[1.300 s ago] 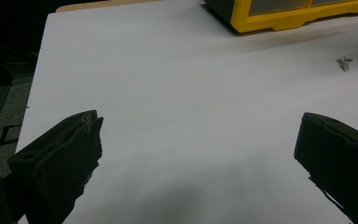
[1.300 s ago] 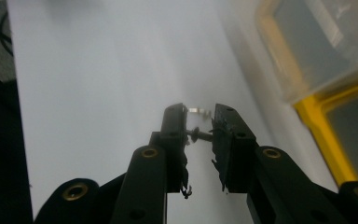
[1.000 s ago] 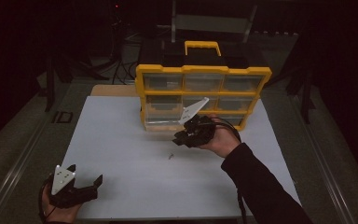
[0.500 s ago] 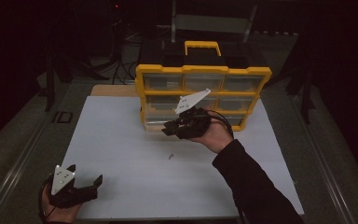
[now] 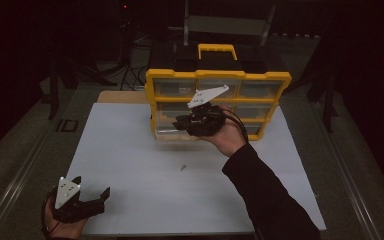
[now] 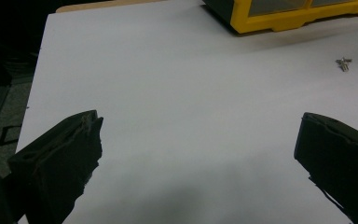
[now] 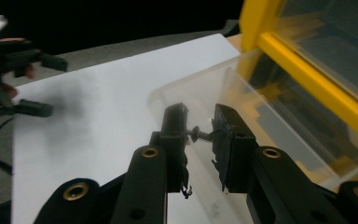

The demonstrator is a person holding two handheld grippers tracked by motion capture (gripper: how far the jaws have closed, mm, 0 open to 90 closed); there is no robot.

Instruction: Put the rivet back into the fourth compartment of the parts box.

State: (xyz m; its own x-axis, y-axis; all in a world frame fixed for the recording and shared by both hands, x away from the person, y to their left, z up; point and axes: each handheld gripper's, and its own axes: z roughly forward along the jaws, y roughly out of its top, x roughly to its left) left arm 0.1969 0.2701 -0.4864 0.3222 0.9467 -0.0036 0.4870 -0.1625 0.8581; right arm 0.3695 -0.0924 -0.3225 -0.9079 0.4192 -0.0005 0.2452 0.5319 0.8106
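Screw [image 7: 200, 134] is pinched in my right hand-held gripper [image 7: 199, 125] directly above the pulled-out clear drawer [image 7: 223, 88] for deposit, my left hand-held gripper [image 6: 198, 154] idle, jaws spread.

Room is kept very dark; little is lit beyond the white tabletop [image 5: 130, 150]. A tan wooden edge [image 5: 122, 96] is exposed at the table's far left corner. Grey floor [image 5: 20, 150] is seen on both sides of the table. Dark cables [image 5: 130, 75] are strewn on the floor behind. A metal frame [image 5: 227, 22] is dimly made out at the back.
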